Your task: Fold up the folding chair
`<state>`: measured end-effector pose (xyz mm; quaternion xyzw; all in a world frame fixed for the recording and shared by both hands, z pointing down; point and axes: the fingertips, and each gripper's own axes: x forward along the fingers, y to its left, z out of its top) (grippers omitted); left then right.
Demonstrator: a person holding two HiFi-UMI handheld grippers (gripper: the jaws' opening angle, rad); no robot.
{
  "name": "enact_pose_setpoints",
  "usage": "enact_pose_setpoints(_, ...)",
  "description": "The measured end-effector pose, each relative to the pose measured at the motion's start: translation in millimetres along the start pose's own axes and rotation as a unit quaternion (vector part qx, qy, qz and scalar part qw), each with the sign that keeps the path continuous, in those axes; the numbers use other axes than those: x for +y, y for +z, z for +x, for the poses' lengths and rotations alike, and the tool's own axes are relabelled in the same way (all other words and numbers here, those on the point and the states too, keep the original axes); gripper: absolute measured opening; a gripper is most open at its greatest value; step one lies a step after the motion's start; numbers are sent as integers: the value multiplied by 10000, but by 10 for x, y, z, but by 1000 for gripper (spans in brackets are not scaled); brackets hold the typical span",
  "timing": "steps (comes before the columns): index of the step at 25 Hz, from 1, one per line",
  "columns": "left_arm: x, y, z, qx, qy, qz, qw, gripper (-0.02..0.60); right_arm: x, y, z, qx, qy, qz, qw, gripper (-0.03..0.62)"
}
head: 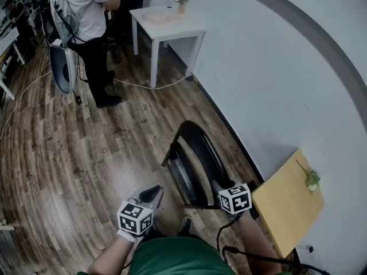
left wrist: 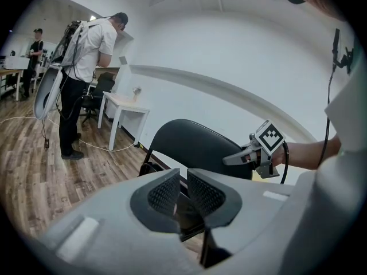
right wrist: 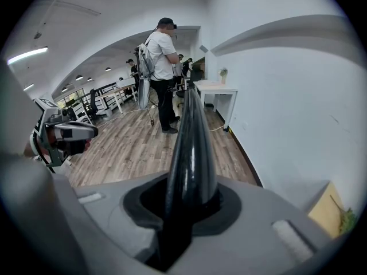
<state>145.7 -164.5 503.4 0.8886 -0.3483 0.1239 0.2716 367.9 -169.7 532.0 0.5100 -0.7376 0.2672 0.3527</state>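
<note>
Folding chair (head: 195, 164): glossy black, curved backrest, thin dark tube frame. It stands on the wood-plank floor (head: 86, 153) beside the white wall (head: 287, 85).

Right gripper (head: 218, 186): grey shell, clenched on the backrest's smooth top edge.

Left gripper (head: 153, 193): mesh-textured pads drawn together, nothing between them, just left of the chair.

Legs are hidden from above. Whether the seat is up cannot be told.
</note>
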Motion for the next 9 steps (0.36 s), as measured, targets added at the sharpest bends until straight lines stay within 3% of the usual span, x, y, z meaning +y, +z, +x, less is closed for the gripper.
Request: enact_pose_setpoints(9, 102, 76, -43, 36, 19, 461, 9989, 46, 71, 26, 32, 23, -4, -16, 10000, 82)
